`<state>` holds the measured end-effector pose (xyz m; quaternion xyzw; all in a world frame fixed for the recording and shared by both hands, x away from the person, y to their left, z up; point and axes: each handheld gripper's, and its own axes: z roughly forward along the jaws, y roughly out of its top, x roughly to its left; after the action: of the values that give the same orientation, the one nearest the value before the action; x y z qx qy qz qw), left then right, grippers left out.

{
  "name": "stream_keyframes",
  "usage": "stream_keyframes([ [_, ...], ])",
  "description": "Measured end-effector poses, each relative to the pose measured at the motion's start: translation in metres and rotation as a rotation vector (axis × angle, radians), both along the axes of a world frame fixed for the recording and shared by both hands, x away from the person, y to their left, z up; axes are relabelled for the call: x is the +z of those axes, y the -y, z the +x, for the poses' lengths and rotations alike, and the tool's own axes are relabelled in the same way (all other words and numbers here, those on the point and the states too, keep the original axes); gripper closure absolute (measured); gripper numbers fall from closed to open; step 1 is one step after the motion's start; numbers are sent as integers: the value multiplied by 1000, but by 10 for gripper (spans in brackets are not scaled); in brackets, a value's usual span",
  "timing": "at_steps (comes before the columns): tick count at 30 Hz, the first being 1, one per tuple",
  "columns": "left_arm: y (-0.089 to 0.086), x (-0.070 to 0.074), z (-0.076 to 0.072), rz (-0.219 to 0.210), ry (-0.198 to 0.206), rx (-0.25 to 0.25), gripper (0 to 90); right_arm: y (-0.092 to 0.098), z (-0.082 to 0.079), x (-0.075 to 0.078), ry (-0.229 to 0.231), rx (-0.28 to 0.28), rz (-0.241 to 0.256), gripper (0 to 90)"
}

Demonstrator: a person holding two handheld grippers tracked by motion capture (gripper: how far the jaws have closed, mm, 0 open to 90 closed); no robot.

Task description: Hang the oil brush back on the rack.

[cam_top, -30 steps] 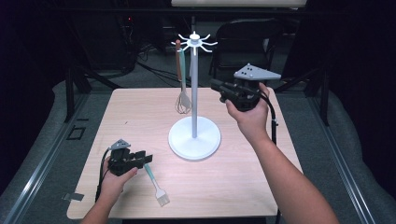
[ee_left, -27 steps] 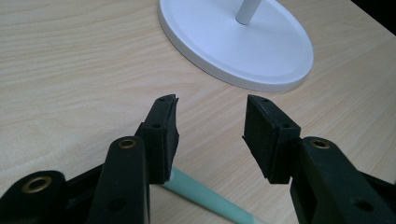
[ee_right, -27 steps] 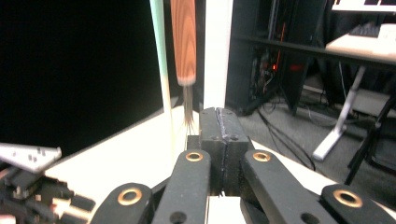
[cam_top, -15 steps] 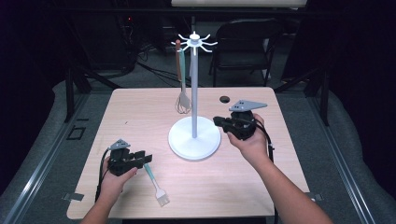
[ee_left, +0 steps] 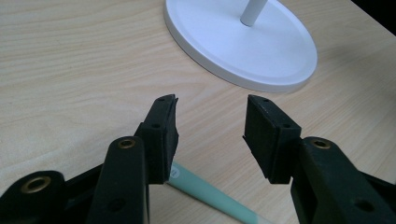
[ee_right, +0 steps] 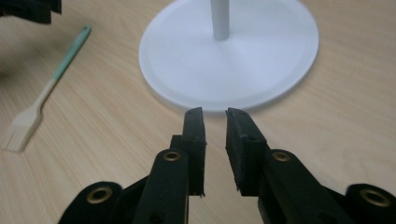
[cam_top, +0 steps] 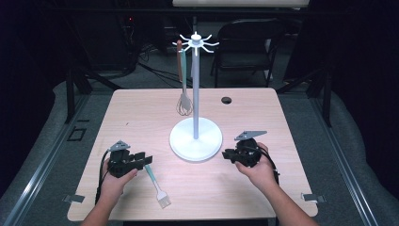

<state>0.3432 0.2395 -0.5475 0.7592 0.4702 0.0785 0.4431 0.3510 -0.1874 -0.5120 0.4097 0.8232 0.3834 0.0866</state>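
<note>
A: Light falls from above onto the table (cam_top: 141,113), which is bright and even; everything around it from nine through twelve to three o'clock sinks into near black.

B: Any glare?

A: The white stand base (ee_right: 261,51) looks washed out, almost without detail. It throws a soft shadow on the wood toward five o'clock in the left gripper view.

B: Focus?

A: The high view is soft and grainy. Up close, the brush (ee_right: 42,98) at nine o'clock blurs.
</note>
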Motion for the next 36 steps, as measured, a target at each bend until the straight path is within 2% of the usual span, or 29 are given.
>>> stream_keyframes([
  [2,0,0,0,0,1,2,534,2,-2,-9,-34,-4,-23,695],
  [4,0,0,0,1,0,3,530,2,-5,-16,-43,-16,-28,662],
  [9,-1,0,0,7,0,12,520,-2,-12,-27,-29,-13,-67,581],
  [14,-2,0,0,7,2,12,515,-17,-14,-30,-20,18,-70,534],
  [20,-5,0,0,3,6,23,514,-48,-13,-36,-42,69,-77,538],
  [22,-5,0,0,5,3,24,513,-62,-13,-40,-38,82,-42,551],
  [27,-5,0,0,7,2,26,513,-100,-16,-44,-47,154,-49,580],
  [36,-6,-1,1,14,5,24,513,-156,-24,-54,-62,239,-33,619],
])
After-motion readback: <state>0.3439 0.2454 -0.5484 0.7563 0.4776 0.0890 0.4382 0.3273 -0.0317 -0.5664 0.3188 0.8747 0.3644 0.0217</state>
